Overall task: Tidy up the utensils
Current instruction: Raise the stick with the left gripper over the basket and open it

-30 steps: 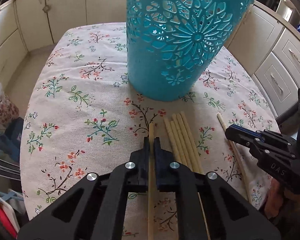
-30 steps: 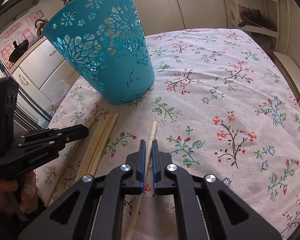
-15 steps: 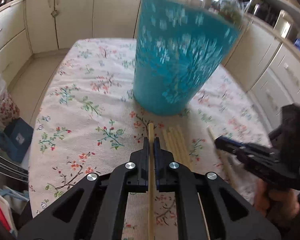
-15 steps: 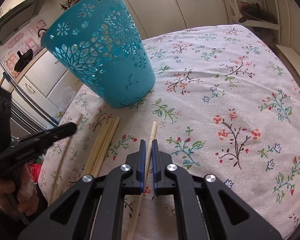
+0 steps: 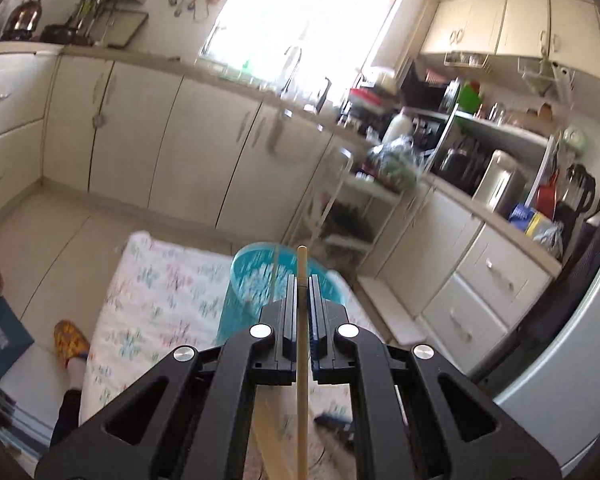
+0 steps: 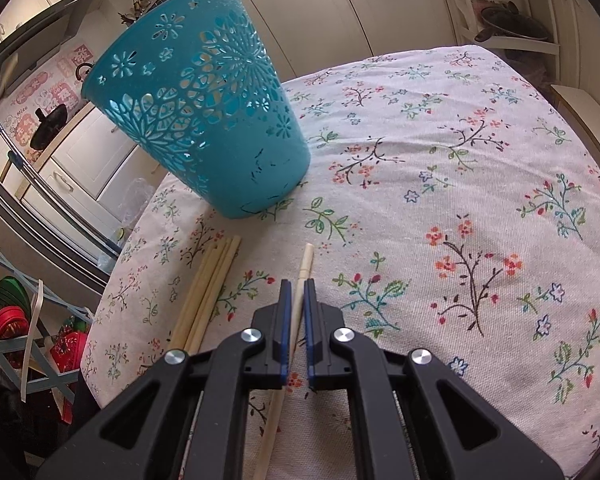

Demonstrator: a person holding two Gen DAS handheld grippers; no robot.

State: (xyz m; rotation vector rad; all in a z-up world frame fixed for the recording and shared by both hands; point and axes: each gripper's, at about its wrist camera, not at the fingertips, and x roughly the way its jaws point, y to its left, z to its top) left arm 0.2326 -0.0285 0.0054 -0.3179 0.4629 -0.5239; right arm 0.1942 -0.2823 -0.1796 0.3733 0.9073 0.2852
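My left gripper (image 5: 301, 280) is shut on a wooden chopstick (image 5: 301, 364) and holds it high above the table, its tip over the open top of the teal perforated basket (image 5: 256, 280). In the right wrist view the basket (image 6: 216, 120) stands on the floral tablecloth (image 6: 440, 184). My right gripper (image 6: 295, 285) is low over the cloth, its jaws close around a pale chopstick (image 6: 303, 268) that lies on the table. A bundle of several wooden chopsticks (image 6: 208, 284) lies to its left.
Kitchen cabinets and a cluttered counter (image 5: 440, 176) surround the table. A rack with red and green items (image 6: 16, 320) stands off the table's left edge. A person's slippered foot (image 5: 71, 342) is on the floor beside the table.
My left gripper lifted its chopstick off the table and rose high above the basket, tilting upward. My right gripper stayed low around the pale chopstick.
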